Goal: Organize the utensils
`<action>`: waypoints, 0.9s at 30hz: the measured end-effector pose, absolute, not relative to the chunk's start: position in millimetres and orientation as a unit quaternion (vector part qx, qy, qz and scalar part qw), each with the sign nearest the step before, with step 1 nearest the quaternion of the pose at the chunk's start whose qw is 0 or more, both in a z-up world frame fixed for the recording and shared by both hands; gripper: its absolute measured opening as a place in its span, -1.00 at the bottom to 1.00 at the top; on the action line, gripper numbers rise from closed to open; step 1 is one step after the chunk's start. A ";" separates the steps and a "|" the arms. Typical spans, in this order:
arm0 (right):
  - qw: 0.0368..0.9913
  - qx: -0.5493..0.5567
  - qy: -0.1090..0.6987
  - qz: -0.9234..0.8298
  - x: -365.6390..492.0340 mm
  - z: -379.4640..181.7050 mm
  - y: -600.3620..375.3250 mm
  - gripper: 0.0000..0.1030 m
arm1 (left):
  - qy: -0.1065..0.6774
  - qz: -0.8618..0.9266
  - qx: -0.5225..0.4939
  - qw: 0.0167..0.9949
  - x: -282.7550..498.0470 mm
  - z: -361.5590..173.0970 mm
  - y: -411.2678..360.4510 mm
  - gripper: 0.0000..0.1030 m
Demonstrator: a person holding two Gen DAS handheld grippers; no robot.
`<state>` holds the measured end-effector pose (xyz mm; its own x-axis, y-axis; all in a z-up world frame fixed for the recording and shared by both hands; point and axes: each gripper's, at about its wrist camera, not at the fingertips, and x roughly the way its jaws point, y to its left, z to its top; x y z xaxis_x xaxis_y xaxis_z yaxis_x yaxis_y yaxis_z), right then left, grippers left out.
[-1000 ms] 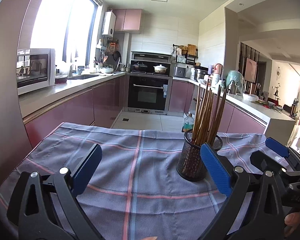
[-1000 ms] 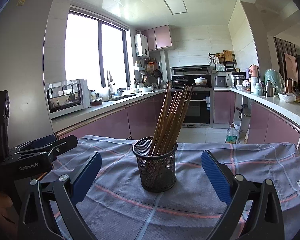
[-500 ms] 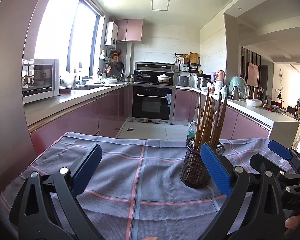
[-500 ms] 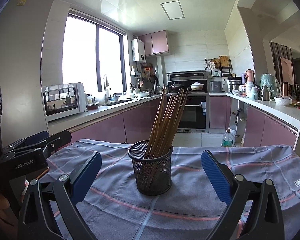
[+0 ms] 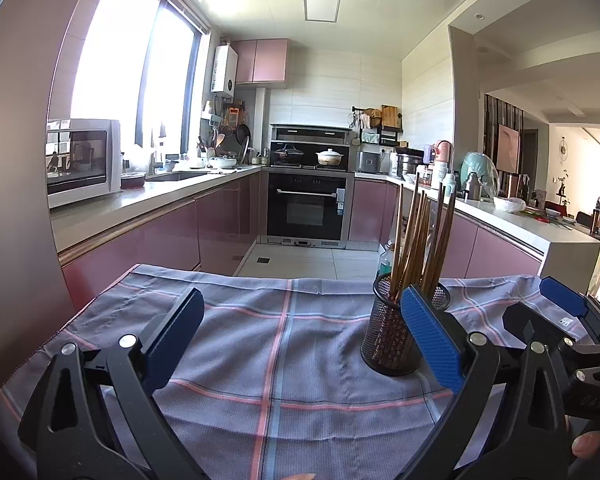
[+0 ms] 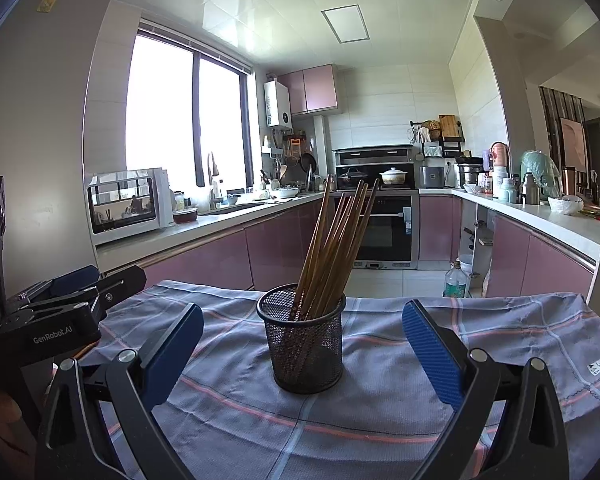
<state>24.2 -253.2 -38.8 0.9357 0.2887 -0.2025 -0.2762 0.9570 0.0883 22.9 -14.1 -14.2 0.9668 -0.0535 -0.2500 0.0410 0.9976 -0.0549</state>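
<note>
A black mesh holder [image 6: 305, 342] stands upright on a grey plaid tablecloth [image 6: 380, 400] and holds several brown wooden chopsticks [image 6: 334, 240]. My right gripper [image 6: 300, 344] is open and empty, its blue pads on either side of the holder and nearer the camera. In the left wrist view the holder [image 5: 388, 336] stands right of centre, partly behind the right pad. My left gripper [image 5: 300, 340] is open and empty over bare cloth [image 5: 276, 352]. The right gripper [image 5: 560, 320] shows at the right edge of that view.
The table's far edge drops to the kitchen floor [image 5: 300, 258]. Pink cabinets with a counter [image 5: 140, 208] and a microwave [image 5: 84, 160] run along the left. An oven [image 5: 308, 208] is at the back. A plastic bottle [image 6: 454, 280] stands on the floor.
Both cameras have pulled back and tilted up a little; the holder looks smaller and lower in the views. Both grippers stay open and empty. The holder has not moved on the cloth.
</note>
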 end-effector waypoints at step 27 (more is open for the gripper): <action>0.983 0.032 0.107 0.145 25.5 -39.4 -255.2 0.87 | 0.138 -0.024 -0.024 0.990 23.8 -20.1 -17.3 0.89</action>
<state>25.5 -255.2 -39.4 0.9350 0.2927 -0.2004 -0.2790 0.9557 0.0941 23.8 -17.3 -20.1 0.9609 -0.0547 -0.2715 0.0417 0.9977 -0.0536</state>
